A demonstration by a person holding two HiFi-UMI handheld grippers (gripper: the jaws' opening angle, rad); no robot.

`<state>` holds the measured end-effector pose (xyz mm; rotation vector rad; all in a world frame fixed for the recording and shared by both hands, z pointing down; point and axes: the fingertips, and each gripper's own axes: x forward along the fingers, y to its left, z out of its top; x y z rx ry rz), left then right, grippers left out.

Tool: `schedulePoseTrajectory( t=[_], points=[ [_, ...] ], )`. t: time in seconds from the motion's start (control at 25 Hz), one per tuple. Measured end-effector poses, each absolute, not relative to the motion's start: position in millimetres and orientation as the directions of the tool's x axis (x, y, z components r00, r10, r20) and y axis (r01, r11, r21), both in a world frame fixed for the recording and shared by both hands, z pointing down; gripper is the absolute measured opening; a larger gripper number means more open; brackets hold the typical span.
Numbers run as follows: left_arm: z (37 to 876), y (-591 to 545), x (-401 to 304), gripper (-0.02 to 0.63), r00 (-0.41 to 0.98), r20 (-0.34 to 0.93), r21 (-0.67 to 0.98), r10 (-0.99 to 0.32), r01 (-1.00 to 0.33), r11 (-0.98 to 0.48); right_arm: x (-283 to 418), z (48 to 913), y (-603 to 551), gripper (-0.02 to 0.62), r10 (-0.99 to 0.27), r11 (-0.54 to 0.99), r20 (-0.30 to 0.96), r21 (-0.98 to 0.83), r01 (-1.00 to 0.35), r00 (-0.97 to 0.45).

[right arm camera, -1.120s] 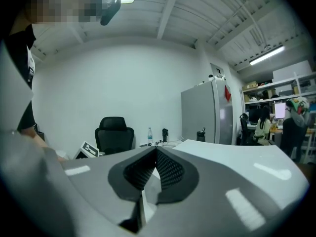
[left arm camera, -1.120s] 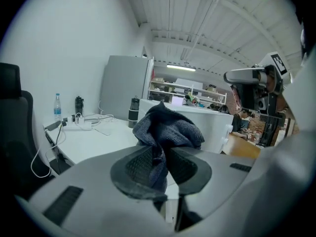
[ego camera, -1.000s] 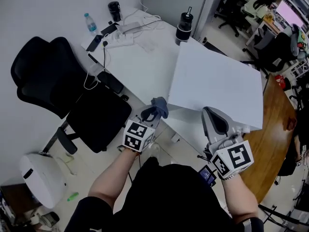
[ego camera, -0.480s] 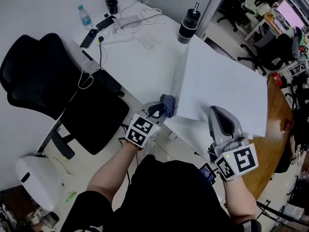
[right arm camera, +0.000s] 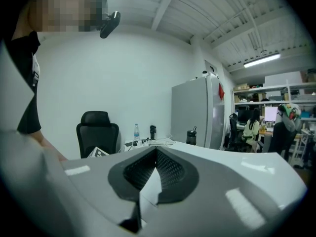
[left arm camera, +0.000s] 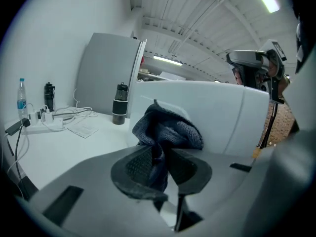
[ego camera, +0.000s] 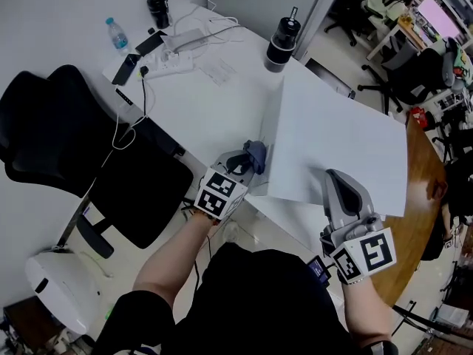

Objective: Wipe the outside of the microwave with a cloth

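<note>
Pinching dark cloth (left arm camera: 170, 131) beside white microwave (ego camera: 347, 135): left gripper (ego camera: 245, 166); right gripper (ego camera: 340, 186) pressed together, empty.

left gripper (ego camera: 245, 166) reaches forward, angled a little down, its jaws clamped on a dark cloth (left arm camera: 170, 128). right gripper (ego camera: 338, 183) sits alongside it, jaws pressed together, empty.

Two tongs (ego camera: 244, 163) (ego camera: 338, 179), one cloth (ego camera: 257, 154), one microwave (ego camera: 340, 135), one water bottle (ego camera: 114, 33).

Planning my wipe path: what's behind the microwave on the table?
A black flask stands just past the far corner of the microwave, on the white table. The tabletop right behind it is covered by its body.
</note>
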<state>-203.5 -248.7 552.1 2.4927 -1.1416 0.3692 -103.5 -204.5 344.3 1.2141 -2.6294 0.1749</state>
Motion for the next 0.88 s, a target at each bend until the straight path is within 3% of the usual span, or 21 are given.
schedulePoseTrajectory(
  t=[0.88],
  points=[
    [570.2, -356.0, -204.8, 0.075, 0.615, 0.428, 0.200, -0.663, -0.779, -0.594, -87.9, 343.2, -238.2, 0.000, -0.783, 0.586, 0.259, -0.003, -0.811, -0.566]
  ],
)
